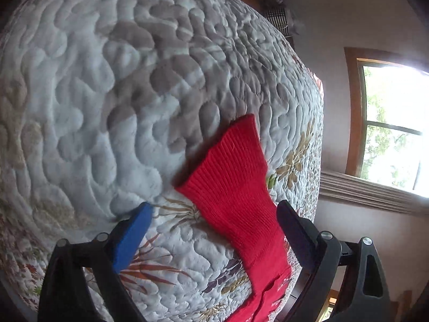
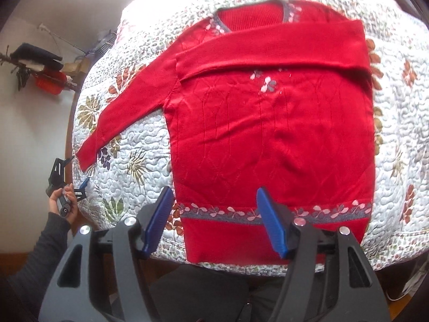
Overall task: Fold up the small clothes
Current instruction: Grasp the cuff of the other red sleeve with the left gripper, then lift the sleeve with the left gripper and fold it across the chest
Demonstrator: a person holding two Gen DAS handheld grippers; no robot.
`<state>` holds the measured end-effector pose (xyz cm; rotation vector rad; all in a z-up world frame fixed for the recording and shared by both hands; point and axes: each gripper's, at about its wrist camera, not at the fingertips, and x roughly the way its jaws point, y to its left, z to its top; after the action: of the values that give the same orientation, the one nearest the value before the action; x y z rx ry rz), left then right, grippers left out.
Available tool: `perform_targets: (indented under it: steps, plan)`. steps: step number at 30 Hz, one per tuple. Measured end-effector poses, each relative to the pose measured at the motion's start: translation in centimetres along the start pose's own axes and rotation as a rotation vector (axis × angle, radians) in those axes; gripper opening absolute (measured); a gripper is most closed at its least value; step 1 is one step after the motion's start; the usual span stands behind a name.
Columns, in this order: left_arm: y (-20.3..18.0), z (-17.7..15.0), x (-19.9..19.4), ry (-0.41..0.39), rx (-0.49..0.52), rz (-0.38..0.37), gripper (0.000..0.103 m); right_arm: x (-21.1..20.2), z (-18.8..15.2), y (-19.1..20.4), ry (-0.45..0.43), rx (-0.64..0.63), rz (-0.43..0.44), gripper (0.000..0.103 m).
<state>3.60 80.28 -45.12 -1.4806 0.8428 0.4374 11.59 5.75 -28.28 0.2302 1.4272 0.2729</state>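
On quilt (image 2: 128, 145): sweater (image 2: 270, 139) | left tongs (image 1: 214, 214) apart at cuff (image 1: 236, 161) | right tongs (image 2: 213, 201) apart

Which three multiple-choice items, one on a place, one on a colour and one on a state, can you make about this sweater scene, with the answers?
1. Where does the folded sleeve lie?
A. across the chest
B. over the hem
C. off the bed

2. What colour is the sweater?
A. blue
B. red
C. white

3. How is the left gripper set?
A. shut on the cuff
B. open, the cuff between its fingers
C. out of view

Answers: A, the sleeve crosses below the neckline; B, its knit is red; B, both fingers stand apart beside the cuff.
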Motion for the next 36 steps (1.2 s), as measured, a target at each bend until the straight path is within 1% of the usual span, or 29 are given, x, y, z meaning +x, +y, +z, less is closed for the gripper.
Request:
perform_targets:
  steps: [1,5,7,8,9,10,11,12,14,15,16,17,18,19,21,22,26,29,32,36]
  plan:
    - [-0.2,0.5,0.2,0.005,0.008,0.007,0.096,-0.3,0.0,0.1,-0.01,0.0,-0.007,0.065]
    - [-1.7,0.7,0.5,0.012,0.02,0.018,0.095,-1.6,-0.1,-0.1,-0.045,0.021,-0.022,0.066]
    - [-2.9,0.7,0.4,0.018,0.047,-0.008,0.077,-2.0,-0.2,-0.3,-0.054,0.033,-0.024,0.066]
    - [-3.6,0.7,0.3,0.025,0.065,-0.03,0.076,-2.2,-0.3,-0.3,-0.057,0.037,-0.024,0.066]
    - [-4.4,0.8,0.7,0.027,0.085,-0.036,0.076,-2.3,-0.2,-0.3,-0.059,0.038,-0.023,0.066]
    - [-4.6,1.0,0.9,0.032,0.096,0.0,0.076,-2.3,-0.2,-0.2,-0.061,0.037,-0.021,0.066]
    - [-4.5,1.2,1.3,0.047,0.085,0.029,0.076,-2.3,-0.2,-0.2,-0.06,0.034,-0.019,0.066]
    - [-4.3,1.4,1.5,0.06,0.072,0.027,0.076,-2.2,-0.3,0.0,-0.058,0.029,-0.018,0.066]
    - [-4.0,1.2,1.0,0.055,0.073,0.032,0.074,-2.3,-0.4,0.2,-0.058,0.018,-0.017,0.066]
    - [-3.9,1.2,0.9,0.052,0.077,0.036,0.067,-2.5,-0.5,0.3,-0.062,0.015,-0.018,0.066]
    - [-3.8,1.2,0.7,0.053,0.077,0.035,0.051,-2.6,-0.6,0.3,-0.068,0.016,-0.019,0.066]
    - [-3.7,1.2,0.6,0.058,0.075,0.04,0.043,-2.8,-0.7,0.2,-0.073,0.021,-0.019,0.066]
    - [-3.6,1.1,0.4,0.054,0.079,0.05,0.032,-2.9,-0.7,0.0,-0.077,0.03,-0.018,0.066]
    - [-3.7,1.1,0.3,0.054,0.087,0.058,0.019,-2.9,-0.8,-0.2,-0.078,0.04,-0.017,0.066]
    - [-3.9,1.0,0.1,0.052,0.103,0.071,0.006,-2.9,-0.9,-0.5,-0.079,0.057,-0.011,0.066]
    - [-4.1,0.9,-0.1,0.046,0.113,0.07,0.004,-3.0,-0.9,-0.6,-0.079,0.061,-0.008,0.066]
    - [-5.9,0.7,-1.1,0.021,0.152,0.044,0.004,-3.2,-0.9,-0.7,-0.091,0.055,-0.002,0.066]
    - [-8.4,0.0,-2.4,0.001,0.203,-0.033,0.004,-3.3,-0.8,-1.0,-0.102,0.056,0.002,0.066]
    - [-11.9,-1.2,-3.5,-0.011,0.273,-0.108,0.004,-3.4,-0.7,-1.7,-0.107,0.073,0.01,0.066]
    - [-17.6,-4.0,-4.1,0.001,0.391,-0.189,0.004,-3.4,-0.6,-2.8,-0.106,0.097,0.026,0.066]
